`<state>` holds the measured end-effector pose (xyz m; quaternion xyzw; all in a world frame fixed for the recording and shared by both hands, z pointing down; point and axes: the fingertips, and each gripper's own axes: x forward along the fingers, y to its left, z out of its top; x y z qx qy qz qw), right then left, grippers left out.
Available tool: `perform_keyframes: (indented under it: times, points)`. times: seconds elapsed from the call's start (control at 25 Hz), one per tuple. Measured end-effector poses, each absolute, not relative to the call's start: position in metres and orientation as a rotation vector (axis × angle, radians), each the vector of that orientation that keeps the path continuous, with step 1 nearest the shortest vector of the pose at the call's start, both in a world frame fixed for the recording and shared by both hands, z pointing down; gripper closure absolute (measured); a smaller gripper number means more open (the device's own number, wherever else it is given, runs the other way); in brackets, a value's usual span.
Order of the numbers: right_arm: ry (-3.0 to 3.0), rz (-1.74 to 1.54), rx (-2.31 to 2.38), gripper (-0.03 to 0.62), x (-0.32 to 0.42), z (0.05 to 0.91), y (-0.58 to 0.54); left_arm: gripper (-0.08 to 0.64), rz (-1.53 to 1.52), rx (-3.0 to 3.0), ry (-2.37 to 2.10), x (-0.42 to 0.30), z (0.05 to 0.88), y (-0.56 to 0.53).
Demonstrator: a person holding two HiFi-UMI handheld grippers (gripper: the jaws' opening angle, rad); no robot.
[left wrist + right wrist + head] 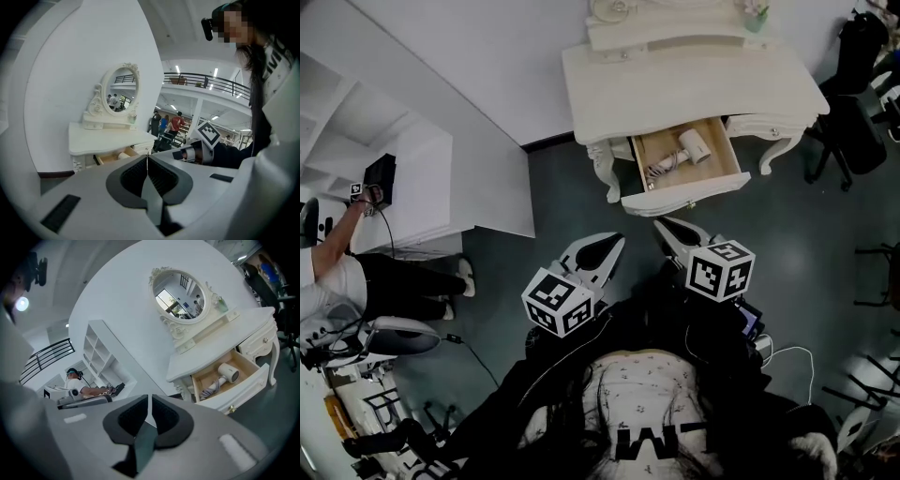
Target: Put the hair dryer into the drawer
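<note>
The white hair dryer (pixel 694 146) lies inside the open wooden drawer (pixel 727 183) of the white dressing table (pixel 675 84), its striped cord coiled beside it. In the right gripper view the hair dryer (pixel 228 372) rests in the same drawer (pixel 248 385). Both grippers hang in the air in front of the table, a short way back from the drawer front. My left gripper (pixel 614 242) is shut and holds nothing, and its pads (pixel 161 176) meet. My right gripper (pixel 661 225) is shut too, with only a thin slit between its pads (pixel 164 416) and nothing in it.
An oval mirror (pixel 180 296) stands on the table top. A white shelf unit (pixel 412 178) stands at the left, where a person (pixel 337 272) sits working. Black chairs (pixel 853 122) stand to the right of the table. A white cable (pixel 797 356) lies on the dark floor.
</note>
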<state>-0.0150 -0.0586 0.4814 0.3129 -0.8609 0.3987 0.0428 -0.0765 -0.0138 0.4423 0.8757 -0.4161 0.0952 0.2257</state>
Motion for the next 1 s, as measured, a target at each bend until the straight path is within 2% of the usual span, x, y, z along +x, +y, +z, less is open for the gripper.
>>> perform_keyframes:
  times: [0.52,1.0]
  points:
    - [-2.613,1.206,1.018,0.574,-0.074,0.476,0.067,0.560,0.195,2.429,-1.114,-0.141,0.444,0.104]
    - [-2.588,1.132,1.028,0.581,-0.066,0.473,0.132,0.560,0.140,2.464,-1.063,-0.128,0.441,0.154]
